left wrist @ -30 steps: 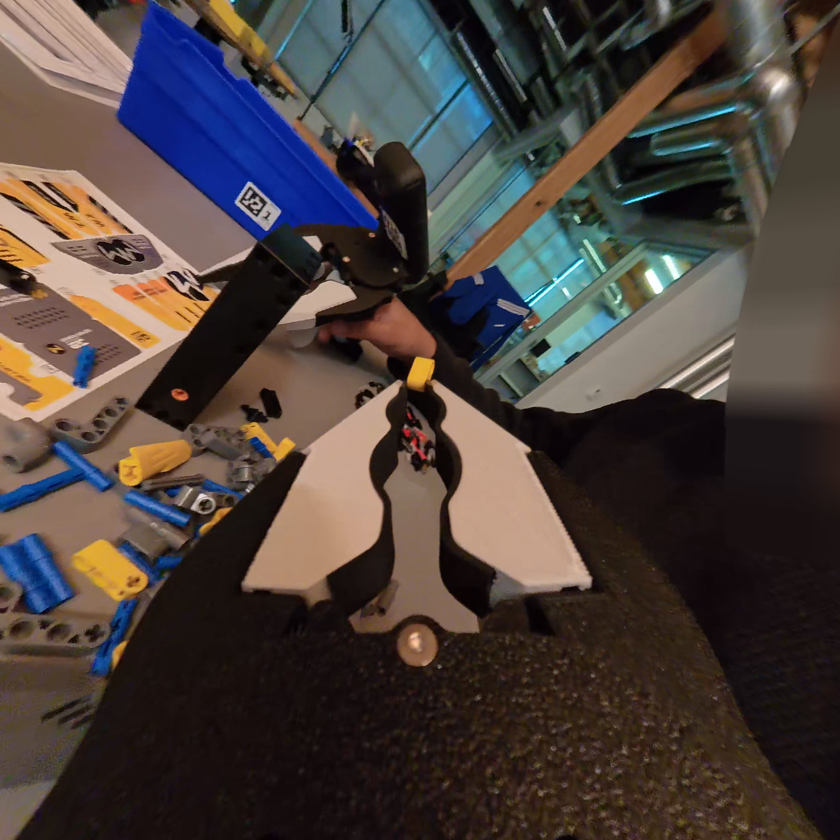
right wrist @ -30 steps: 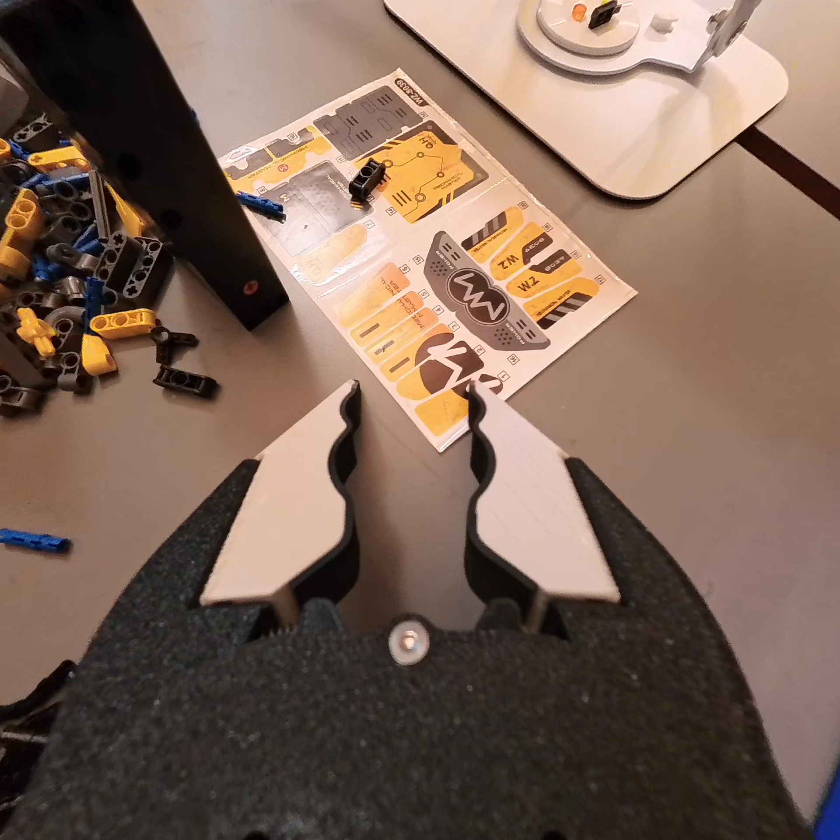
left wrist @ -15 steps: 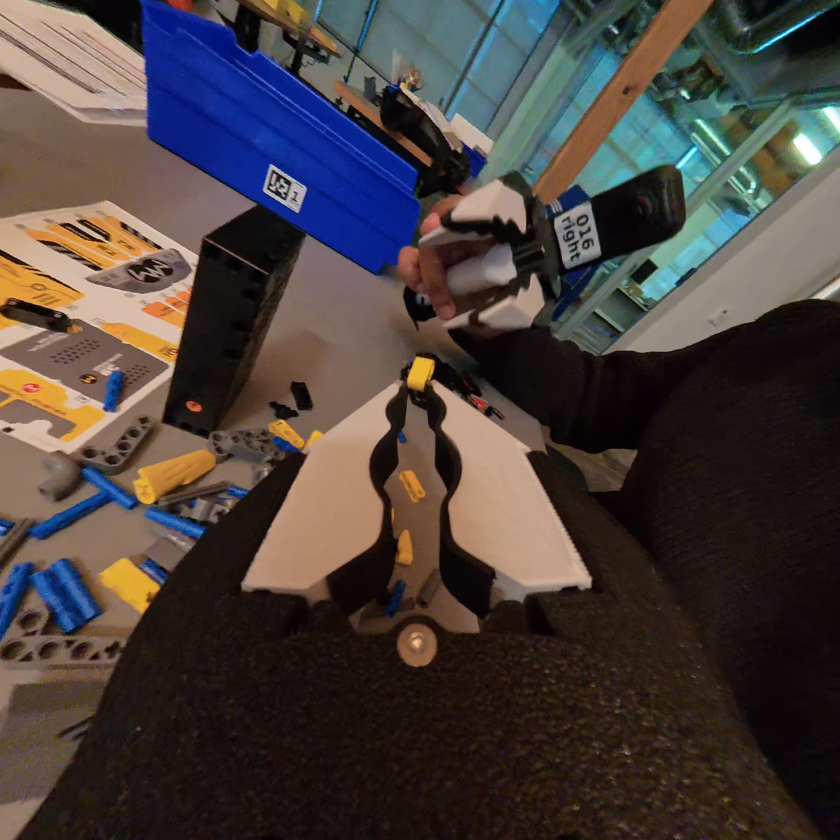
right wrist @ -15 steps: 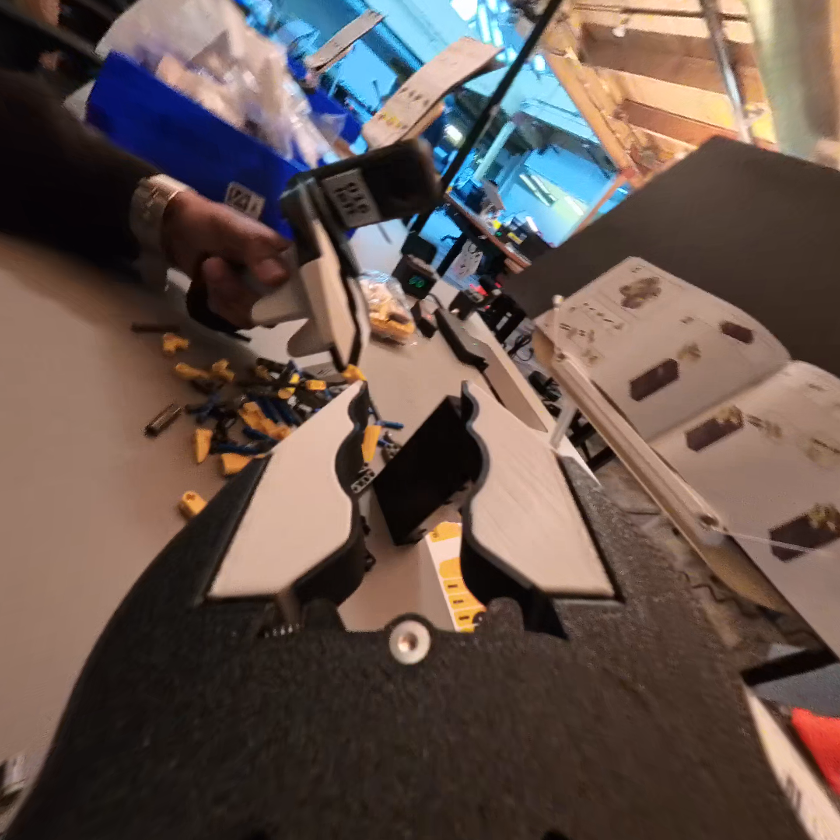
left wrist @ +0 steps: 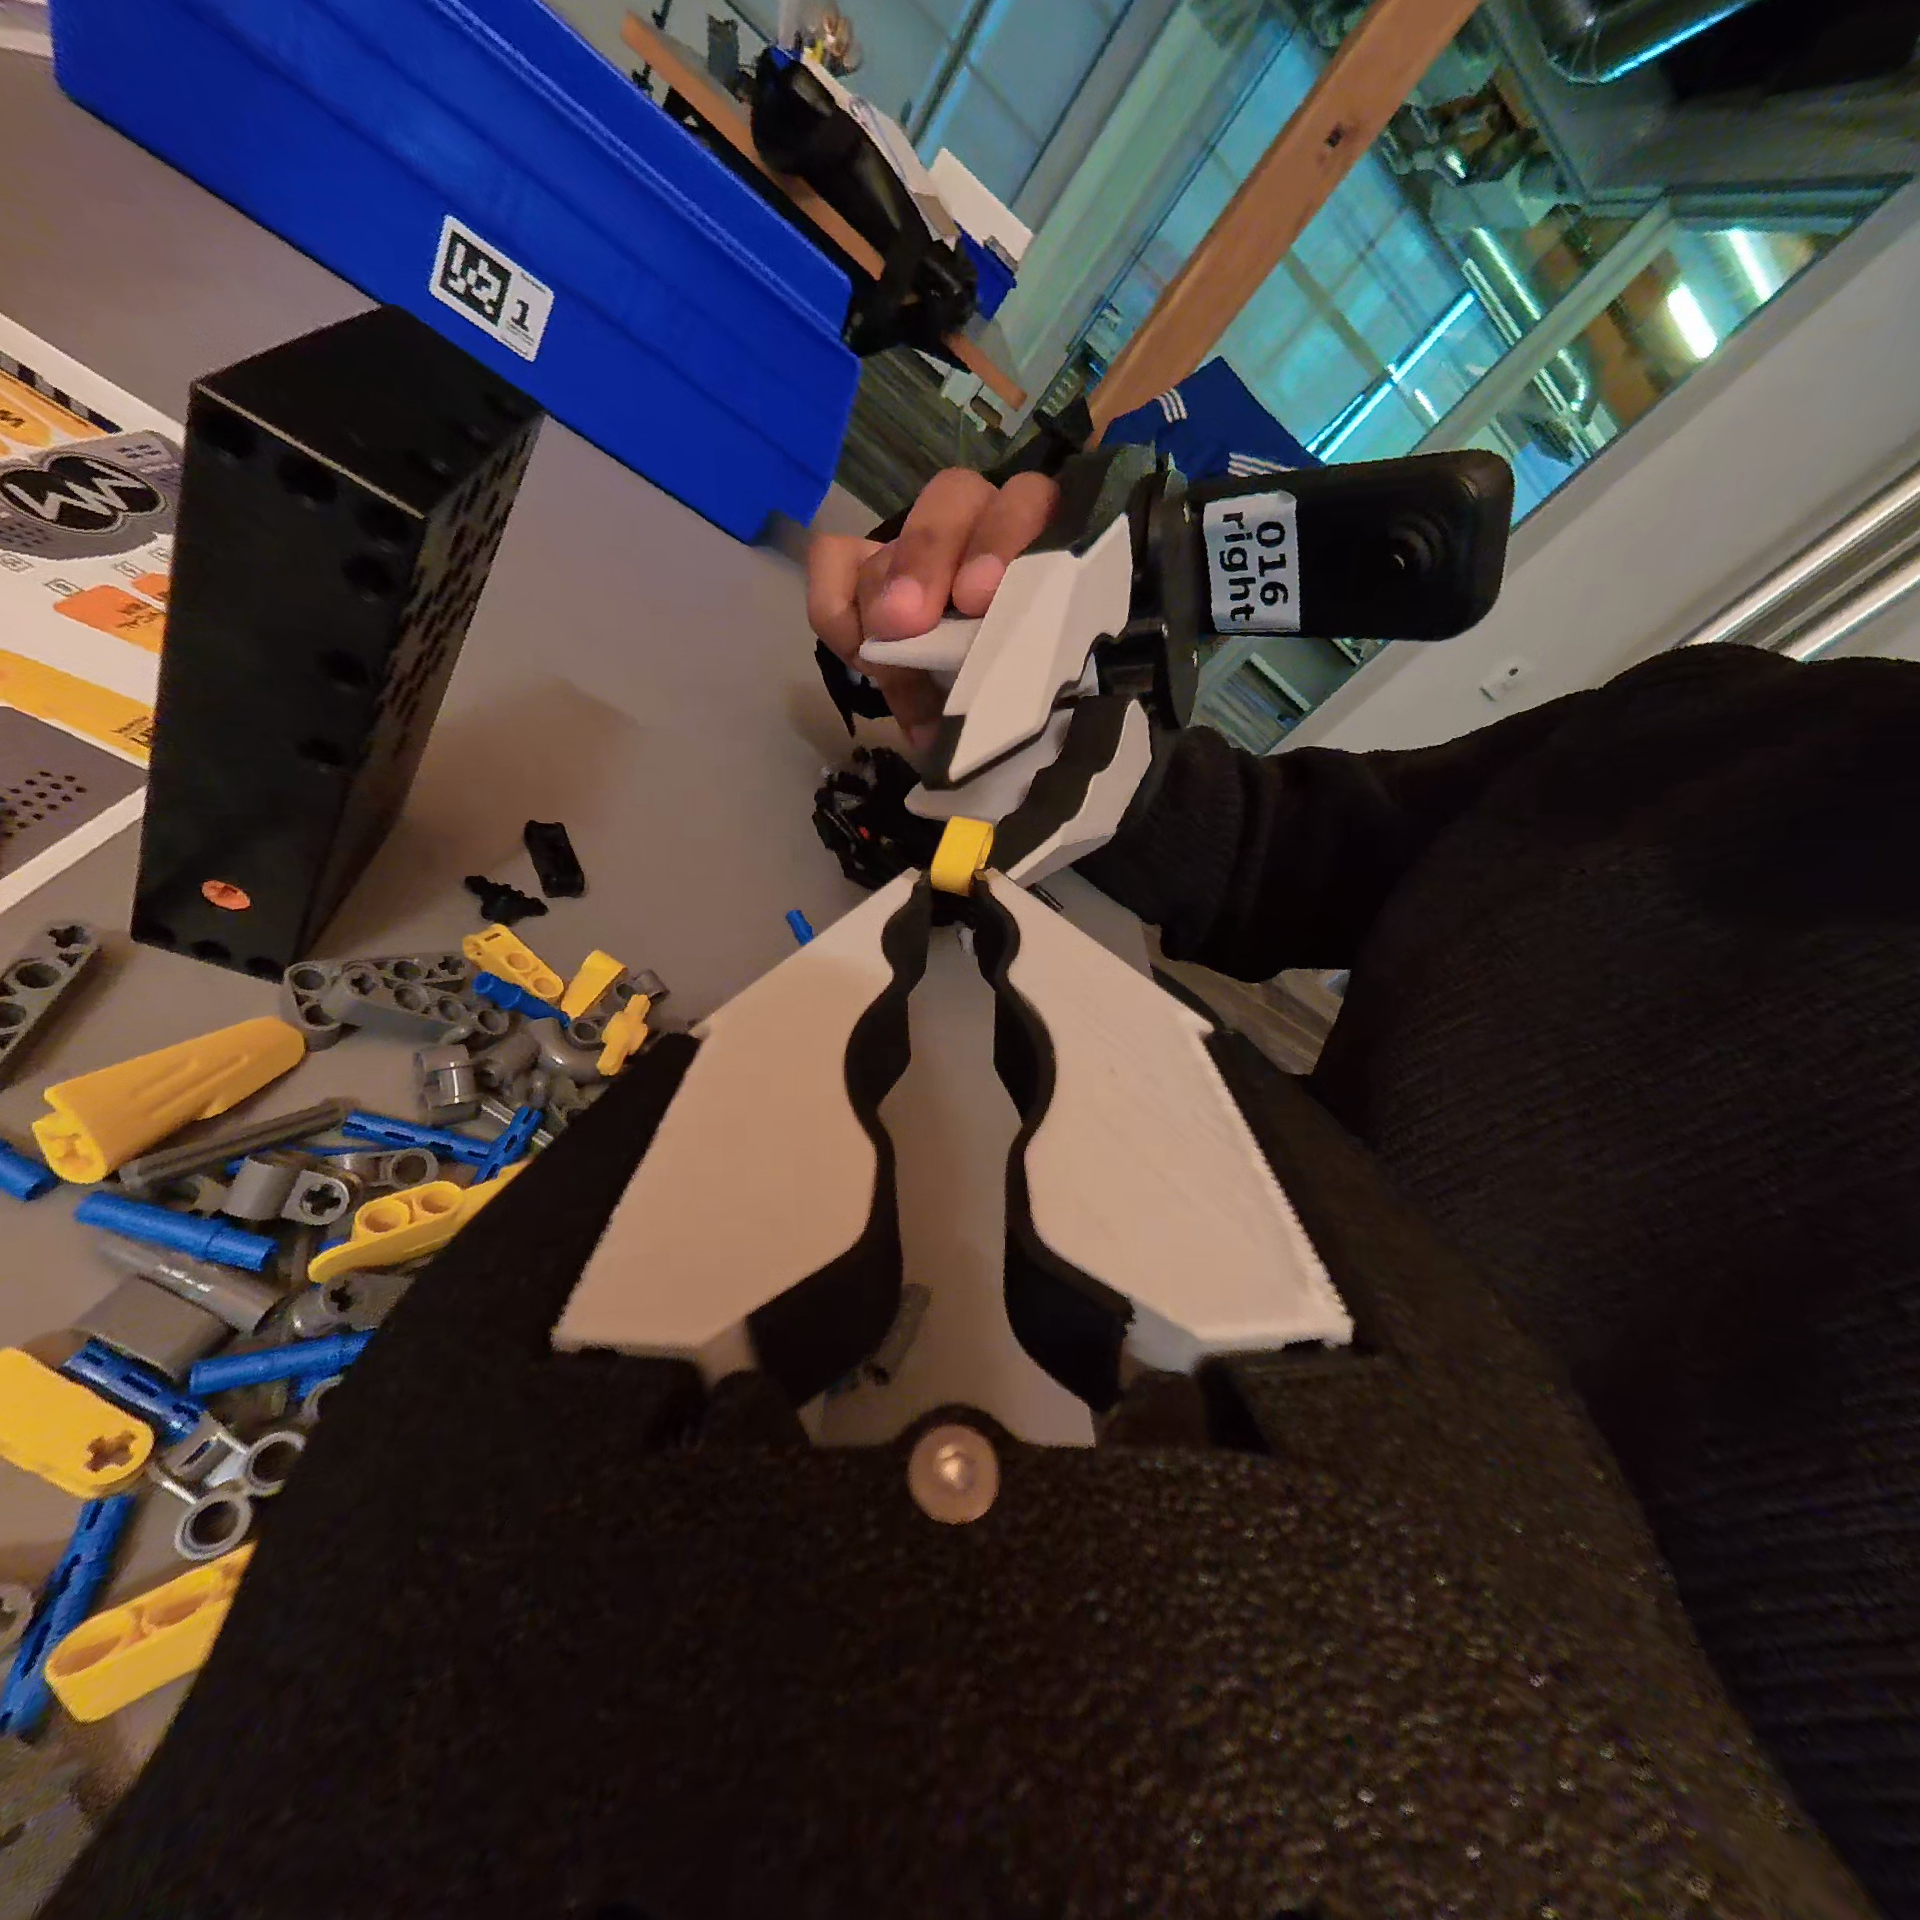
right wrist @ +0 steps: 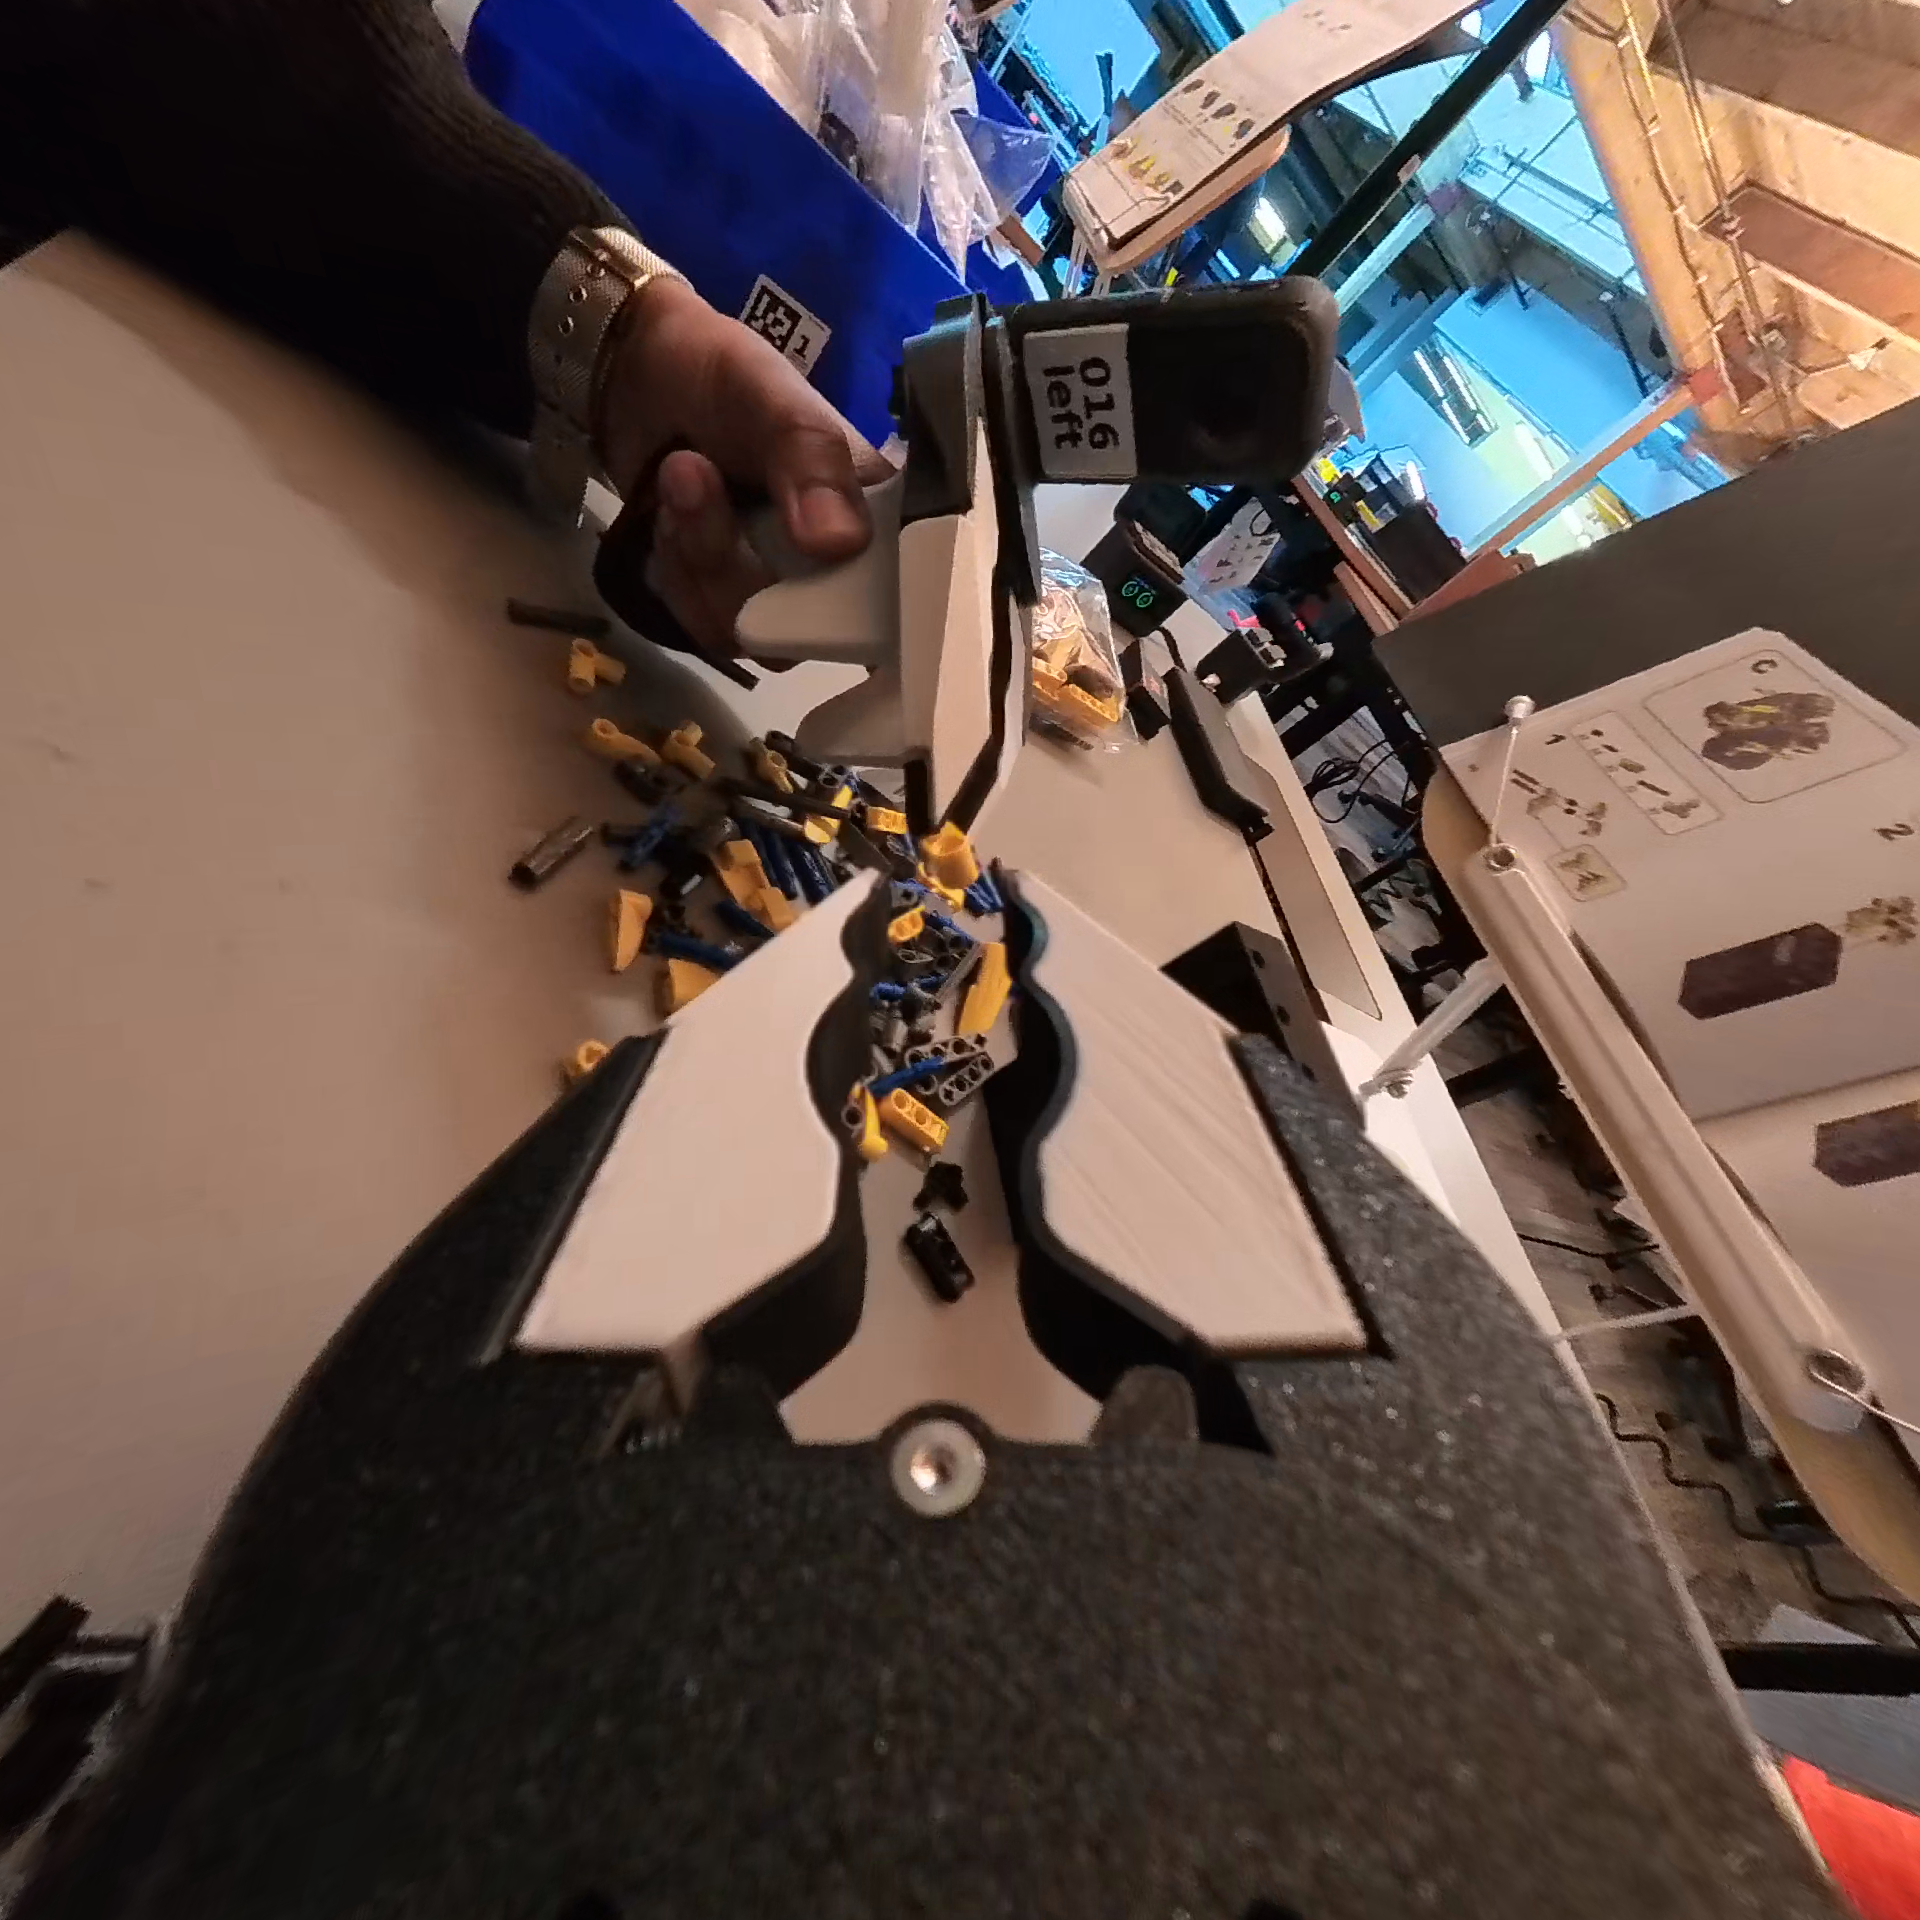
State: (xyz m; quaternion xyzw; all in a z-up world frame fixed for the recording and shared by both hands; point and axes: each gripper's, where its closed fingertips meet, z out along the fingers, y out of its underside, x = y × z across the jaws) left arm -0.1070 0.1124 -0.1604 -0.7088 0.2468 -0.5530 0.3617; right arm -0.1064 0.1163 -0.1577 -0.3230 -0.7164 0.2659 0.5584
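My left gripper [left wrist: 951, 883] is shut on a small yellow connector piece [left wrist: 958, 852] and holds it above the grey table [left wrist: 644, 665]. My right gripper [left wrist: 997, 816] faces it, and its open fingertips reach the piece's far end. In the right wrist view my right gripper [right wrist: 948, 885] is open with a narrow gap. The yellow piece [right wrist: 951, 854] sits at that gap, just beyond the tips. The left gripper [right wrist: 940, 805] comes down from above, held by a hand [right wrist: 727, 468]. I cannot tell if the right fingers touch the piece.
A pile of yellow, blue and grey building pieces [left wrist: 395, 1122] lies on the table below. A black perforated block [left wrist: 312, 644] stands beside a sticker sheet [left wrist: 73, 582]. A blue bin [left wrist: 468, 187] is behind. An open instruction booklet [right wrist: 1714, 883] stands to the right. It is some 9 cm from my right tips to the black perforated block [left wrist: 312, 644].
My right gripper swung up from looking down at the sticker sheet, turned to face the left gripper and moved close. Its jaws have narrowed. The left gripper has kept hold of the yellow piece.
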